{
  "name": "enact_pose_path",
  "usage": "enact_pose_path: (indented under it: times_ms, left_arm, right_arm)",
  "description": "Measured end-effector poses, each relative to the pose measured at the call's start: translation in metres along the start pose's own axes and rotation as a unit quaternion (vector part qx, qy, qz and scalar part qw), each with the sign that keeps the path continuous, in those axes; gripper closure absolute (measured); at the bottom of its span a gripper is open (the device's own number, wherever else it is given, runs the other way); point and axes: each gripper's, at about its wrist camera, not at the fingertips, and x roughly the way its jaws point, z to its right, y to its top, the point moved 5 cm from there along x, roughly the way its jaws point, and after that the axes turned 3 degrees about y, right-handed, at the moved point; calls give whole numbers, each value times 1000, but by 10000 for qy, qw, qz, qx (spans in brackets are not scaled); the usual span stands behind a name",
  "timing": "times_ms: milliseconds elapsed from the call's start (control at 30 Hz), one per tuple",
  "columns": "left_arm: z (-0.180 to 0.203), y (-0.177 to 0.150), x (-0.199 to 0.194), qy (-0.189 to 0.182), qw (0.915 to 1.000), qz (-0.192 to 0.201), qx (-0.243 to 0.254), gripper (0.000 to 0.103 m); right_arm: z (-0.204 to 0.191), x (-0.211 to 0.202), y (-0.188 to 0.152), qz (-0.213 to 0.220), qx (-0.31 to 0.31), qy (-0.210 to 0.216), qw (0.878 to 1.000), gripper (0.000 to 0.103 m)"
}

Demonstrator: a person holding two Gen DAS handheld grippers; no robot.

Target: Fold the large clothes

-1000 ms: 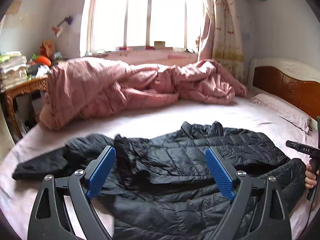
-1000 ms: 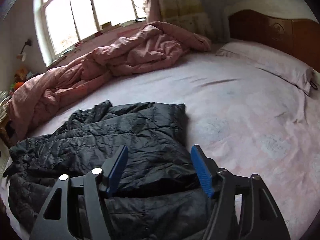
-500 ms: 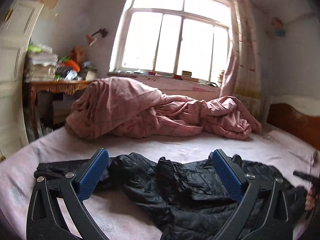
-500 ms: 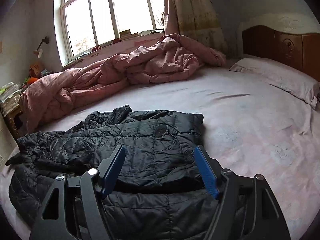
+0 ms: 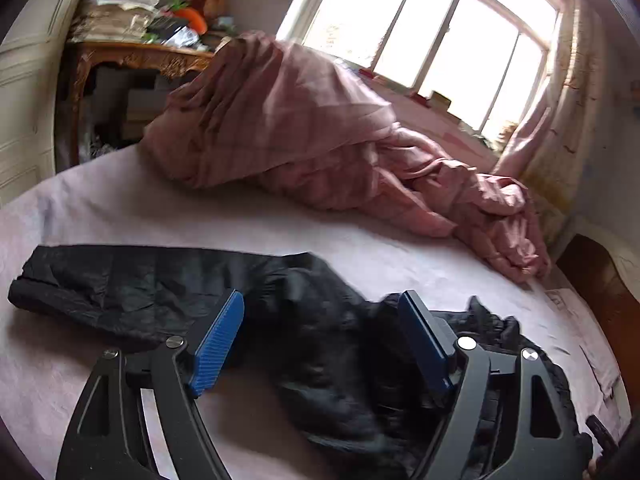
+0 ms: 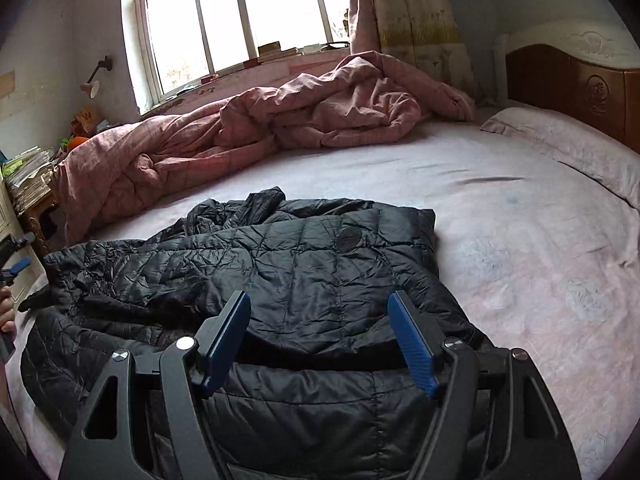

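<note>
A black quilted puffer jacket (image 6: 312, 280) lies spread on the pink bed sheet (image 6: 520, 264). One sleeve (image 5: 120, 280) stretches out flat to the left in the left wrist view. My left gripper (image 5: 320, 312) hovers over where that sleeve meets the body; its jaws are closing with jacket fabric showing between the blue pads, which do not press on it. My right gripper (image 6: 320, 312) stands open above the jacket's near side, over a fold line, nothing pinched. The left gripper (image 6: 14, 266) and a hand show at the right wrist view's left edge.
A crumpled pink quilt (image 6: 260, 128) lies along the far side of the bed under the window (image 6: 240, 12). A pillow (image 6: 560, 144) and wooden headboard (image 6: 580, 88) are at the right. A cluttered wooden desk (image 5: 132, 56) stands past the bed's left end.
My left gripper has swung left and down toward the outstretched sleeve, rolling as it went, and its jaws have narrowed. The right gripper has shifted slightly over the jacket and stays open.
</note>
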Motion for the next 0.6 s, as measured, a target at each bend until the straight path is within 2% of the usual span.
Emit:
enact_pose_path:
  times_ms: [67,133,233,267,367,500,567,600]
  left_arm:
    - [-23,-3,13,250,9992,-156,-278,26]
    - [-48,-8,19,348,9967,-281,-675,26]
    - [-75,-18,27,119,9902,-571,-1266,26]
    - [-83,-22,31,99,9859,-682,-1527,26]
    - [-101,-38,41,-191,9656,-1009,-2390,26]
    - [-111,-46,33,-144,9551,-952,-2802,31]
    - [-114,-55,18,-69,9426,-995,-3186,34]
    - [-111,-59,8,-144,9407,-975,-3247,34]
  right_arm:
    - [-1,3,-2,-50,4,11,10000,30]
    - [-3,6,-4,-104,-30,-2,9999,30]
    - [-7,9,-8,-147,-139,-49,9998,30]
    - [-10,10,-9,-159,-196,-63,9997,30]
    - [-15,10,-10,-115,-364,-191,9991,30]
    - [-18,10,-12,-97,-423,-234,9988,30]
    - [-17,10,-13,-98,-393,-244,9989,30]
    - [-16,10,-13,-114,-380,-242,9989,30]
